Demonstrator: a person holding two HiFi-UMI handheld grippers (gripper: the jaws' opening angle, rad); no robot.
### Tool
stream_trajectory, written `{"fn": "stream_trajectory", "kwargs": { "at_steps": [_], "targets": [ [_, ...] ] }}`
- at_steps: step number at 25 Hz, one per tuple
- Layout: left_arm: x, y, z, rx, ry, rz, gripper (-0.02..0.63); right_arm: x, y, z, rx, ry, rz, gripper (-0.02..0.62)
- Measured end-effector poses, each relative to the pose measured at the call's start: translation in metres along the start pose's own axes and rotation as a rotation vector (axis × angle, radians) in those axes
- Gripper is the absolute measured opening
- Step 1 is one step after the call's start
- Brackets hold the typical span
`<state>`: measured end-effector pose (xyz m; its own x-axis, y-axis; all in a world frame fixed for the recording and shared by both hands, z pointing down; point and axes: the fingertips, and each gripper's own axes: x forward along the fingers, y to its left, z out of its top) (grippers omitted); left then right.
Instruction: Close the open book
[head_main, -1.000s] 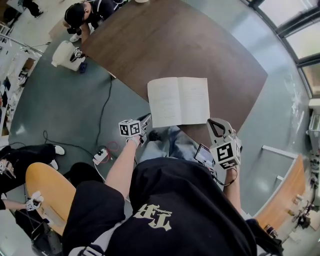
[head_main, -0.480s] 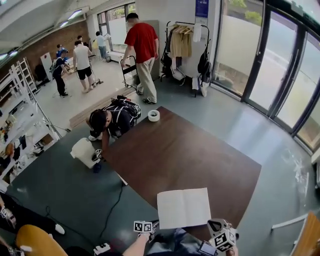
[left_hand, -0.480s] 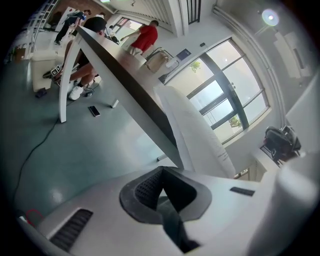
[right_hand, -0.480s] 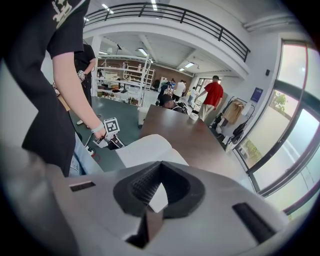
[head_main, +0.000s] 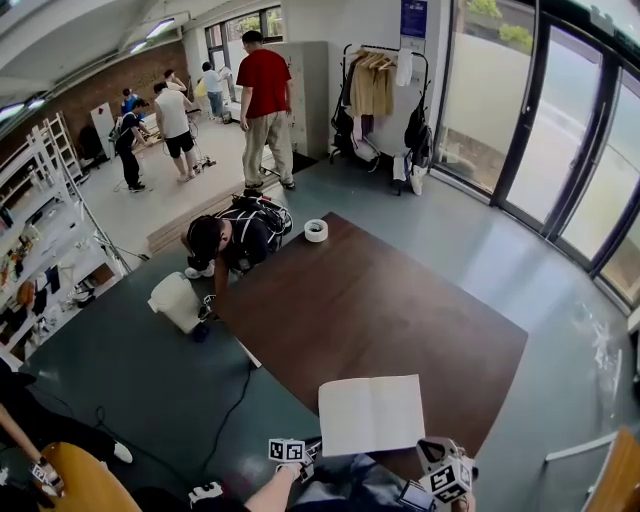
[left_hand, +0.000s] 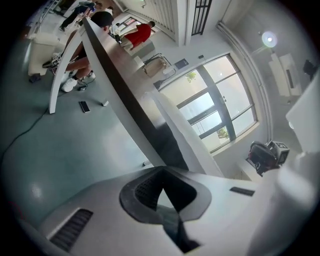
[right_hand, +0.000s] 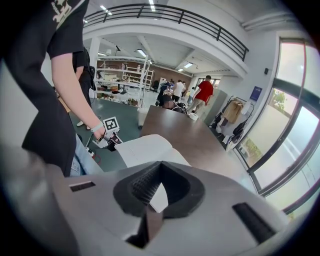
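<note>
One open book (head_main: 372, 415) lies flat, pages up, at the near edge of the single dark brown table (head_main: 370, 290), just beyond the two tools. The left tool (head_main: 302, 450) is below the book's near left corner and off the table. The right tool (head_main: 432, 456) is by the book's near right corner. Neither touches the book. Each gripper view shows its own jaws pressed together at the tips with nothing between them.

One roll of tape (head_main: 316, 230) sits at the table's far corner, where one person (head_main: 228, 238) crouches beside a white container (head_main: 178, 300) on the floor. A person in a red shirt (head_main: 264, 100) stands farther back, and a small group beyond is too distant to count surely.

Both tools are cut off by the head view's lower edge, and the wearer's arms barely show. In the left gripper view the table appears only edge-on and tilted, so the book's pages cannot be read there.

A second ago the head view looked steeply down on the book. Now it is lifted to take in the room. The book has not shifted, and both tools stay low beside it.
</note>
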<state>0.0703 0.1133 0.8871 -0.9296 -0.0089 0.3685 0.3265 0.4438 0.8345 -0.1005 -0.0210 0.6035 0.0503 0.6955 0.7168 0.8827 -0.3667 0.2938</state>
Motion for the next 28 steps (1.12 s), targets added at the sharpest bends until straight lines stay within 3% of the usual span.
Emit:
{"fn": "stream_trajectory", "kwargs": {
  "at_steps": [4,14,20,28],
  "targets": [
    [-0.006,-0.019,0.003,-0.019,-0.009,-0.032,0.002,-0.003,0.001,0.007,0.001,-0.013,0.001,-0.012],
    [0.004,-0.092,0.033,0.135,-0.017,-0.186,0.002,0.003,-0.002,0.004,0.037,-0.040,-0.020,-0.012],
    [0.007,-0.143,0.061,0.210,-0.021,-0.236,0.002,-0.001,-0.009,0.007,0.056,-0.046,-0.030,-0.012],
    [0.016,-0.163,0.075,0.264,-0.006,-0.262,0.002,0.006,-0.015,0.006,0.070,-0.085,-0.052,-0.012]
  ]
}}
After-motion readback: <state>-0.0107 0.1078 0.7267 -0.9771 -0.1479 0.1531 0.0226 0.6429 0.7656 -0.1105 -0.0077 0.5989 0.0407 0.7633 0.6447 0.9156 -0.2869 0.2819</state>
